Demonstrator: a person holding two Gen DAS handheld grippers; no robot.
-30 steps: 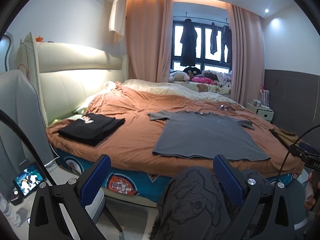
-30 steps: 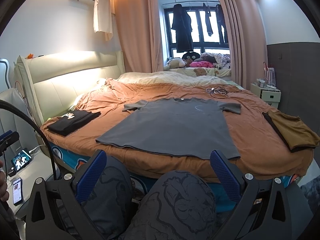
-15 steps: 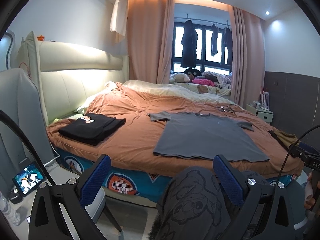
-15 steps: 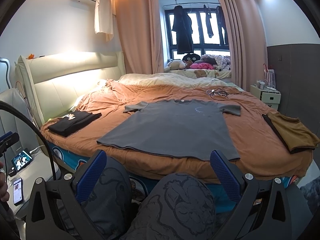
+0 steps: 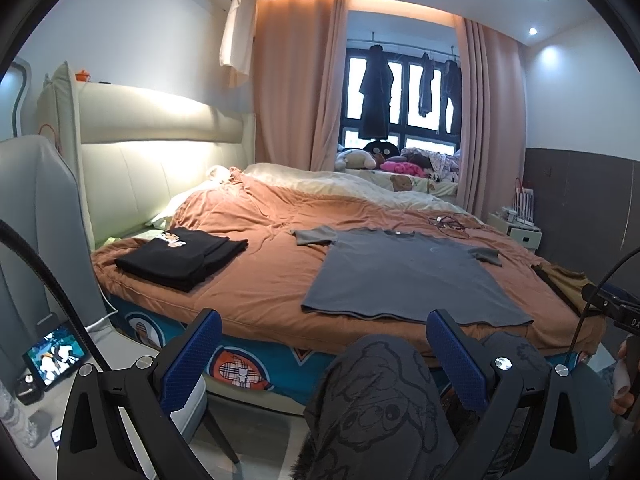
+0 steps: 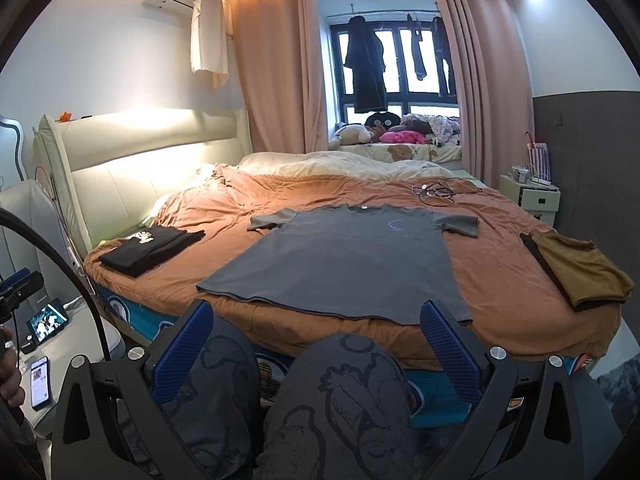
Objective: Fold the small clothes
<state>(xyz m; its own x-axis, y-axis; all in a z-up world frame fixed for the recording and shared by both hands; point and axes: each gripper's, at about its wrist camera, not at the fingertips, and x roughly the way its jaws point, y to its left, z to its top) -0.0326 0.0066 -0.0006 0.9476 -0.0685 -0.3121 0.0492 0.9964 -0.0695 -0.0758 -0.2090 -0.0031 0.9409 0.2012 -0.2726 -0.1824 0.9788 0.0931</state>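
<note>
While both wrist views take in the bed (image 5: 256, 296) w/ its orange-brown cover, only the right wrist view shows in full the folded mustard-brown garment (image 6: 576, 268) at the bed's right edge; in the left view just a sliver of it (image 5: 560, 280) is seen. A phone lying flat on the pale bedside surface (image 6: 40, 380) is seen clearly only in the right view. A small lit tablet screen (image 5: 56, 356) is shown larger in the left view.

The flat grey short-sleeved T-shirt (image 5: 404, 276) is spread face-up on the cover, collar pointed toward the window, hem toward the near bed edge; its long axis runs from near edge to far side, sleeves out to left & right. A folded black T-shirt w/ a small print (image 5: 184, 256) is laid well apart from it, toward the headboard.

The left gripper (image 5: 322, 354) is held w/ jaws wide, nothing between them; the grey shirt's hem lies beyond and above the jaws, shifted toward the right blue finger (image 5: 452, 356). The right gripper (image 6: 316, 344) is likewise spread wide and empty, the hem (image 6: 332, 308) roughly centred past the jaws, not touched. Knees in dark cartoon-print trousers (image 6: 340, 392) are seen between the fingers, below the bed edge.
</note>
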